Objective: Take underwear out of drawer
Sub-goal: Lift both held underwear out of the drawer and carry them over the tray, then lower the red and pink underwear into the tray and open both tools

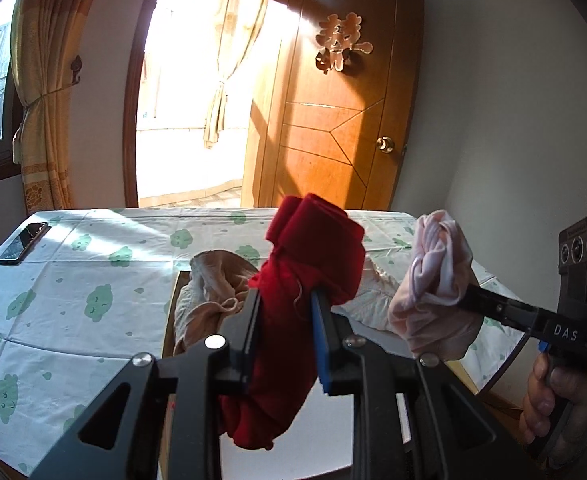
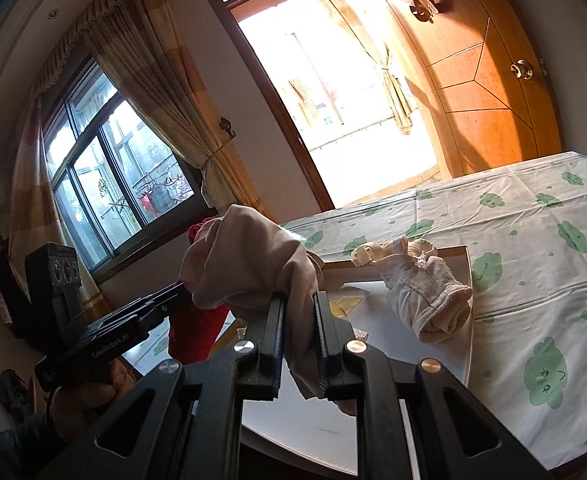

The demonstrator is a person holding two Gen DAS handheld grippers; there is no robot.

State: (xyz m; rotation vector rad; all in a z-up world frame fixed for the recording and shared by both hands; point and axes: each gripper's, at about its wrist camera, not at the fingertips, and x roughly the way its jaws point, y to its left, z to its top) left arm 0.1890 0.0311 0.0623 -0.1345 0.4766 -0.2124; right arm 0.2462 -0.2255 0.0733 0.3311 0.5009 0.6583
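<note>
Two garments are lifted clear: left gripper jaws clamped on red underwear, right gripper jaws clamped on pink underwear, above the drawer. Next: carry to bed, release.

My bed wears a cloud-print sheet. A phone lies at ten o'clock, the open drawer at centre.

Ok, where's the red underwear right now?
The red underwear is clamped in the left gripper, held up above the drawer, left of the pink underwear in the right gripper.
</note>
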